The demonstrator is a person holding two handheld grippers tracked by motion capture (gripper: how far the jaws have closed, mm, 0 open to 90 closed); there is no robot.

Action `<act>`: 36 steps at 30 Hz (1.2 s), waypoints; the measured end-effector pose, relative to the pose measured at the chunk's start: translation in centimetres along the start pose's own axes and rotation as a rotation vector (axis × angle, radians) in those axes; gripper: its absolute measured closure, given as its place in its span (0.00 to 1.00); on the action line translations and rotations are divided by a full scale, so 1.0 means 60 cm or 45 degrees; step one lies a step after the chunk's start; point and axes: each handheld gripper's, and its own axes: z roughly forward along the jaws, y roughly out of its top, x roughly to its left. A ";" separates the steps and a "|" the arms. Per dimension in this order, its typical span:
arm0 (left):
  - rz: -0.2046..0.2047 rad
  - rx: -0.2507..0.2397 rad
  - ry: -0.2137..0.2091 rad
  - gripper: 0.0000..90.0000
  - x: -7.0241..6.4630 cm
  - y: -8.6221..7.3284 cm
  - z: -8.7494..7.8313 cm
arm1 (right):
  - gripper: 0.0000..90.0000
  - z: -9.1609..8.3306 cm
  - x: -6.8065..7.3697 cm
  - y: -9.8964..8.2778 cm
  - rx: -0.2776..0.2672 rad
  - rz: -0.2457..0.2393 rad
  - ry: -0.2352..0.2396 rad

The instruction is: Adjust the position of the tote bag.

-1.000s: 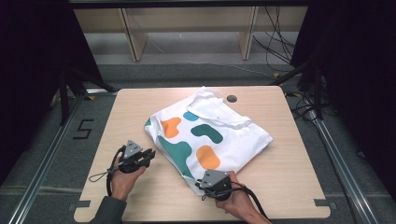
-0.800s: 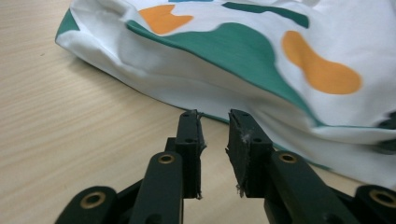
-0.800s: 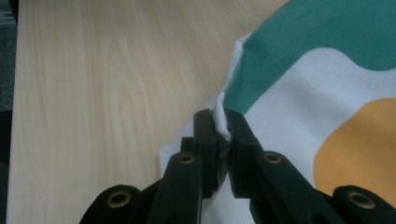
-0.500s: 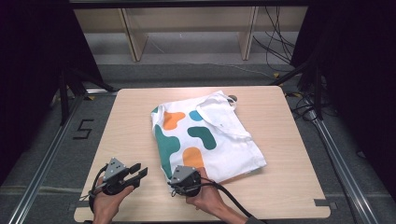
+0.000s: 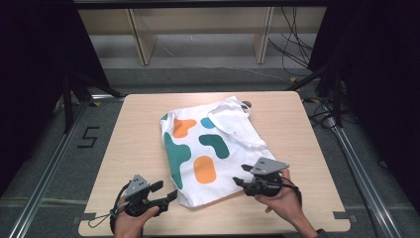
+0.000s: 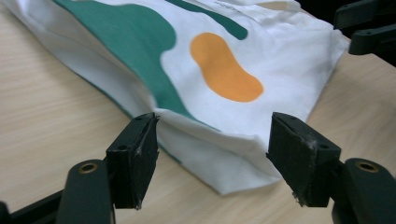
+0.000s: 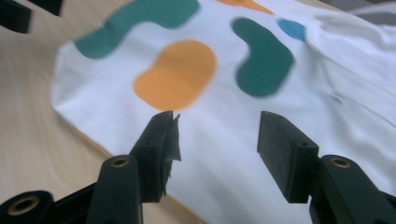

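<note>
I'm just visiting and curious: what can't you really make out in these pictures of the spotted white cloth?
- Small dark object behind the cloth, high view: mostly hidden by cloth, too small to identify.
- Print near the cloth's far edge, left gripper view: too small to read.
- Far cloth folds, right gripper view: blurred.

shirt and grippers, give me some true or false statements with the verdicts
1. The shirt lies on the table. True.
2. The left gripper is clamped on the shirt's hem. False: its jaws stand apart, the hem's corner between them unpressed; they have just been opening.
3. The shirt has orange and green blobs. True.
4. The right gripper holds a fold lifted off the table. False: its jaws are open at the shirt's edge, after just opening.
5. The shirt hangs over the table's edge. False: it lies wholly on top.
</note>
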 end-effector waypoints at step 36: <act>0.171 0.053 0.261 0.94 0.061 -0.006 0.043 | 0.50 -0.077 -0.075 -0.069 -0.025 0.102 -0.208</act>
